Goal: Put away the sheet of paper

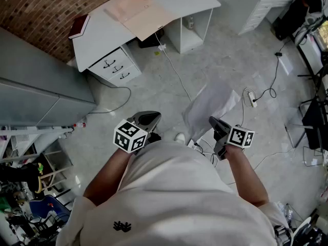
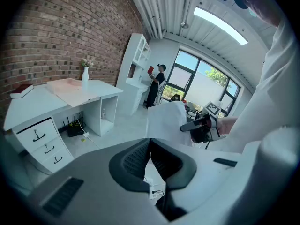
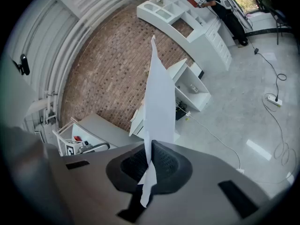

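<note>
Only its own view shows right gripper (image 3: 150, 149) clamping the paper (image 3: 159, 93) — left gripper (image 2: 150, 144) clenched empty.

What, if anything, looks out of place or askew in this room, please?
The beige sheet on the white desk lies askew, with one corner overhanging the front edge. A power strip lies out on the open floor. The sheet of paper clamped in the right gripper looks ragged at its pinched edge.
</note>
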`<action>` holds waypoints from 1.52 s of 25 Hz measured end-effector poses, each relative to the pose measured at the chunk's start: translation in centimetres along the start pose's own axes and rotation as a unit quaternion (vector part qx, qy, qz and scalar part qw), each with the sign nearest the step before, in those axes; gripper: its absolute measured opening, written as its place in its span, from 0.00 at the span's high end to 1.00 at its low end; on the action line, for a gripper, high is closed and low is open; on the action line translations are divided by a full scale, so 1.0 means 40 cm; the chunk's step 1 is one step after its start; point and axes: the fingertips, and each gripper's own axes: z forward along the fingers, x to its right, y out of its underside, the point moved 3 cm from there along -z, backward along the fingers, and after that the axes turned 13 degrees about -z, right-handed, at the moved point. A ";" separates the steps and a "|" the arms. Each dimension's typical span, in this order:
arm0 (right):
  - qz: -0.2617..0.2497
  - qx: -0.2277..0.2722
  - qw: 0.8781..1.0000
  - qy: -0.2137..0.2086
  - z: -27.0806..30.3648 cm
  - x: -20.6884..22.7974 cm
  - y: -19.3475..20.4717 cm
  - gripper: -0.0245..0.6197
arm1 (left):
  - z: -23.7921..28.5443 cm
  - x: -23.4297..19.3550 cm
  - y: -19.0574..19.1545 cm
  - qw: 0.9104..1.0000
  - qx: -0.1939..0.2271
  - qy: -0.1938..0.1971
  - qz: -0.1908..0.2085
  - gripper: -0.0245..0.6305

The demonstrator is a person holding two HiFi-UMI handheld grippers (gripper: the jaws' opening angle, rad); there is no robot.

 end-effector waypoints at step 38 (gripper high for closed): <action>0.076 0.064 0.990 -0.099 1.016 -0.245 -0.795 0.92 | -0.124 -0.931 -0.579 0.989 0.118 -0.002 -0.093 0.93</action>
